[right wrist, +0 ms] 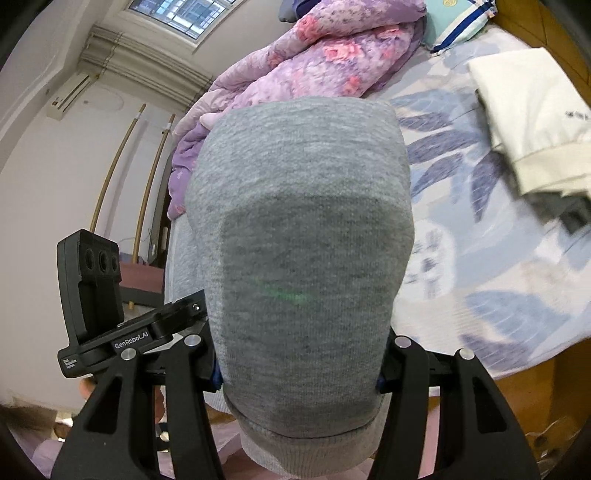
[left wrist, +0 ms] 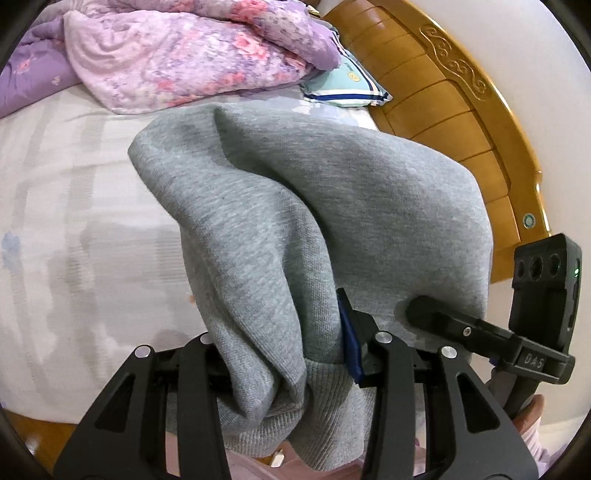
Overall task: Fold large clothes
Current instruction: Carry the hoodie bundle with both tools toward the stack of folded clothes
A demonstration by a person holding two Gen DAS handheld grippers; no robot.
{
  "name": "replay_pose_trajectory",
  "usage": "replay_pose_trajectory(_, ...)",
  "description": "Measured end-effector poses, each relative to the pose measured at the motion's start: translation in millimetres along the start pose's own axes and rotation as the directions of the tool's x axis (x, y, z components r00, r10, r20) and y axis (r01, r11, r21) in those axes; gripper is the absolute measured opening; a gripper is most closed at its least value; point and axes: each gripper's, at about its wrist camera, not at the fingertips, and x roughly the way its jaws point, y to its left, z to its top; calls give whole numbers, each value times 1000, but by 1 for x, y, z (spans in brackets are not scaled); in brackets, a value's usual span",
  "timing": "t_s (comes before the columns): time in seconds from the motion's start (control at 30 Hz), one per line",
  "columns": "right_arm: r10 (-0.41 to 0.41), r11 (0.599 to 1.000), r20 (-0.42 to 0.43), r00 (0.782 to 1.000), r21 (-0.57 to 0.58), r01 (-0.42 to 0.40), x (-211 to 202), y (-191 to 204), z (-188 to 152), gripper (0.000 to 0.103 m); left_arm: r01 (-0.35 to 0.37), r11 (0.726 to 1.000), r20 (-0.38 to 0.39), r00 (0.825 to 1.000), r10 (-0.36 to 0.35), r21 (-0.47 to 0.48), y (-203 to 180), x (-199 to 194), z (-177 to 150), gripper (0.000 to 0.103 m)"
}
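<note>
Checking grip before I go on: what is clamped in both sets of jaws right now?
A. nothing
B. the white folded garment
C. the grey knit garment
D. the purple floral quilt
C: the grey knit garment bunches between the jaws of the left gripper and drapes from those of the right gripper, lifted above the bed.

Floral purple quilt (left wrist: 192,55) heaped on leaf-print bedsheet (right wrist: 461,229), wooden headboard (left wrist: 454,122), striped pillow (left wrist: 347,85), window (right wrist: 188,14)

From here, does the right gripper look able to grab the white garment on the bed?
Probably not: the right gripper is already shut on the grey sweatshirt, which fills its fingers; the white garment lies apart.
</note>
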Motion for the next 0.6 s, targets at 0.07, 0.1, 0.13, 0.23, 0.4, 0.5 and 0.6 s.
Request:
replay_pose_trajectory(0.07, 1, 1000, -2, 1000, -18, -1, -21, -27, 14, 53, 5, 1000, 8, 1000, -5, -13, -29, 22, 9, 41)
replay_pose_trajectory(0.1, -1, 1000, -5, 1000, -21, 1, -28, -37, 19, 53, 15, 999, 11, 1000, -15, -31, -45, 35, 15, 41)
replay_pose_trajectory(0.13, -6, 1000, -10, 1000, -21, 5, -38, -53, 28, 53, 21, 999, 10, 1000, -21, -41, -59, 47, 21, 41)
replay_pose_trajectory(0.23, -40, 999, -27, 999, -14, 39, -66, -94, 54, 53, 36, 998, -15, 999, -37, -55, -99, 87, 40, 41)
replay_pose_trajectory(0.4, -99, 995, -25, 995, -9, 98, -95, -152, 96, 53, 56, 998, -71, 996, -58, -27, -155, 155, 84, 41)
replay_pose_trajectory(0.5, -122, 992, -18, 992, 21, 122, -103, -181, 122, 53, 59, 998, -97, 993, -60, -11, -182, 195, 120, 41)
replay_pose_trajectory(0.6, -141, 989, -7, 990, 43, 141, -108, -213, 155, 53, 54, 998, -105, 993, -52, 21, -205, 233, 157, 41)
